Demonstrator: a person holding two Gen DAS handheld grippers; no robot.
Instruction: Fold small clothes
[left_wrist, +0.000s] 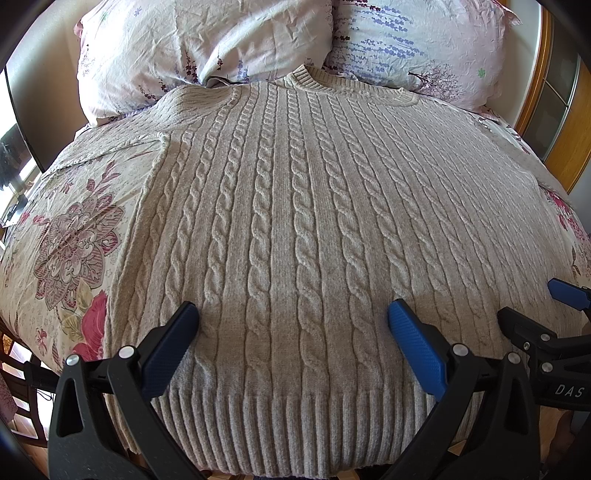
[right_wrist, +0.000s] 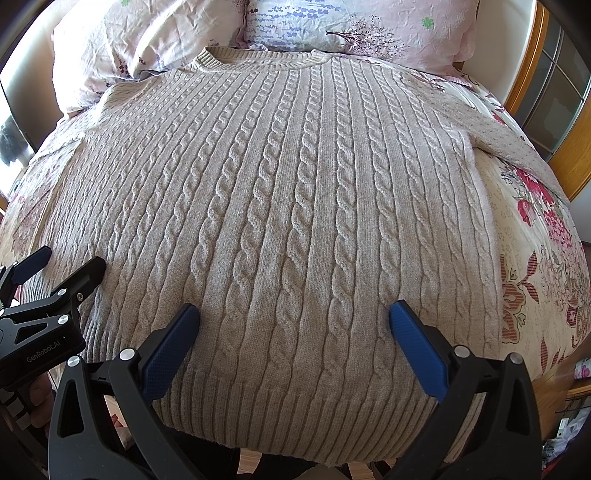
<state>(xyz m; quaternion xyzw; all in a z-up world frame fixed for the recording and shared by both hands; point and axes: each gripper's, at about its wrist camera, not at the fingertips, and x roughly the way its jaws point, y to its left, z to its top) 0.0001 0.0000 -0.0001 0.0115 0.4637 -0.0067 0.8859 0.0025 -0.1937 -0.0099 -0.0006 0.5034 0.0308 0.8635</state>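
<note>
A beige cable-knit sweater (left_wrist: 295, 206) lies flat and spread out on the bed, collar toward the pillows and ribbed hem at the near edge. It also fills the right wrist view (right_wrist: 288, 206). One sleeve lies out to the left (left_wrist: 107, 147), the other to the right (right_wrist: 517, 147). My left gripper (left_wrist: 293, 321) is open and empty, just above the hem on the sweater's left half. My right gripper (right_wrist: 295, 321) is open and empty above the hem on the right half. Each gripper shows at the edge of the other's view, the right one (left_wrist: 546, 325) and the left one (right_wrist: 55, 280).
A floral bedsheet (left_wrist: 66, 236) covers the bed under the sweater. Two floral pillows (left_wrist: 207, 40) (right_wrist: 369, 26) lie at the head. A wooden-framed door or window (right_wrist: 554, 122) stands at the right. A dark screen (left_wrist: 26, 122) stands at the left. Wooden floor shows below the bed's near edge.
</note>
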